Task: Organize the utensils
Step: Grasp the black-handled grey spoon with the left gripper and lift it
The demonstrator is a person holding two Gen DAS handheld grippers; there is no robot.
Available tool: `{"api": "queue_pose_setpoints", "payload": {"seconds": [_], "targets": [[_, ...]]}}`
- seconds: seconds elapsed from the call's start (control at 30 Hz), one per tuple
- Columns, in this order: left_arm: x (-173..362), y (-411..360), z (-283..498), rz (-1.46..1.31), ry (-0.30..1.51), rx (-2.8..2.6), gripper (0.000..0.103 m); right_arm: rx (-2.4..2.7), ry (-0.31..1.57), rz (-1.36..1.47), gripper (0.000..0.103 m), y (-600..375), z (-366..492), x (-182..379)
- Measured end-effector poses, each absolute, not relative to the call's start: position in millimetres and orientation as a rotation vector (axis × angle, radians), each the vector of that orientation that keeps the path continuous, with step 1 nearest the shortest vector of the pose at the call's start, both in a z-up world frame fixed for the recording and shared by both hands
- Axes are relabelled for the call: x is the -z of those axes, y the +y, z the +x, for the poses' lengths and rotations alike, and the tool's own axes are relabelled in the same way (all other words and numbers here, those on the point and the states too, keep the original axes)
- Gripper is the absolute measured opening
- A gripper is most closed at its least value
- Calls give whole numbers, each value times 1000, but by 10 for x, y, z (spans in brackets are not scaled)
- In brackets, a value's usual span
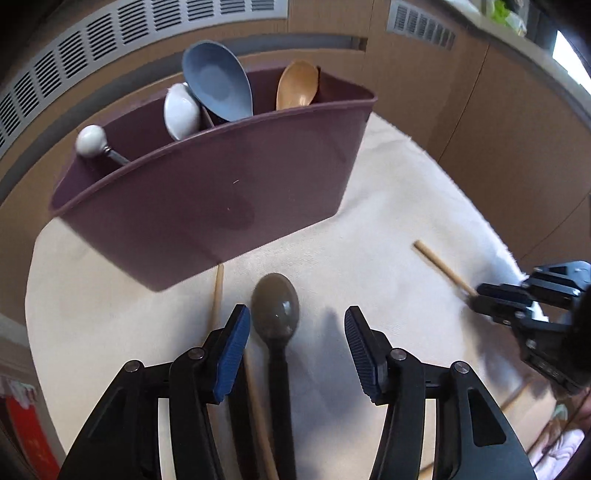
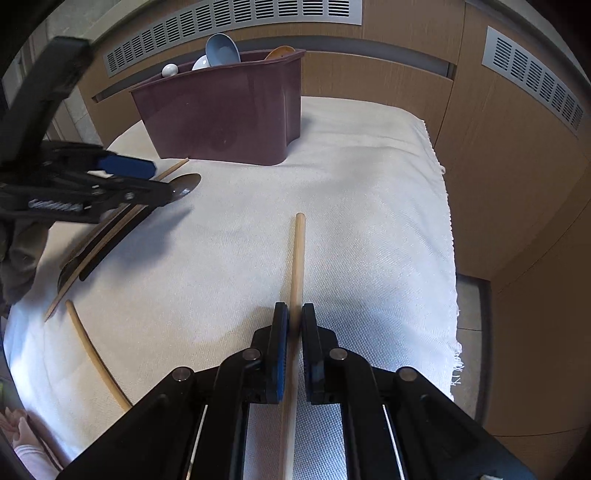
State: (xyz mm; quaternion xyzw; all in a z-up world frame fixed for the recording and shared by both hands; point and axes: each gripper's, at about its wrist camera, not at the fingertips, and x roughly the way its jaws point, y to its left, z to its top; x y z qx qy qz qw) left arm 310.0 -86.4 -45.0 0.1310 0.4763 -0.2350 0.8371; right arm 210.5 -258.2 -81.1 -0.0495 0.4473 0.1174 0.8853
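A maroon utensil holder (image 1: 207, 199) (image 2: 221, 110) stands at the back of the white cloth, with a blue spoon (image 1: 218, 85), a white spoon (image 1: 181, 110), a wooden spoon (image 1: 297, 85) and a white-knobbed utensil (image 1: 90, 140) in it. My left gripper (image 1: 297, 321) (image 2: 159, 179) is open, its pads clear of the grey-brown spoon (image 1: 275, 306) (image 2: 188, 182) that lies on the cloth between its fingers. My right gripper (image 2: 294, 314) (image 1: 487, 299) is shut on a wooden chopstick (image 2: 297, 258) (image 1: 439, 266) that points toward the holder.
More chopsticks lie on the cloth: one beside the spoon (image 1: 218, 291), one near the front left (image 2: 96, 354). Dark-handled utensils (image 2: 103, 240) lie under the left gripper. Wooden panels with vent grilles (image 2: 229, 22) stand behind. The cloth's fringed edge (image 2: 452, 258) runs down the right.
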Motion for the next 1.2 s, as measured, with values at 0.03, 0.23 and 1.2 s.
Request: {"api": "queue_pose_setpoints", "payload": {"seconds": [0.03,0.23,1.2], "targets": [[493,-899,3160,295,1034,485,54,-246,929,-102,7,-2587,2102,812],[631,-964,3305,340,1082,439,53,-256,927,-95,7,-2594,2116,824],[598,-1081,2849,372,1099,548,29,-287,979,-99,7,-2416,2281,791]]}}
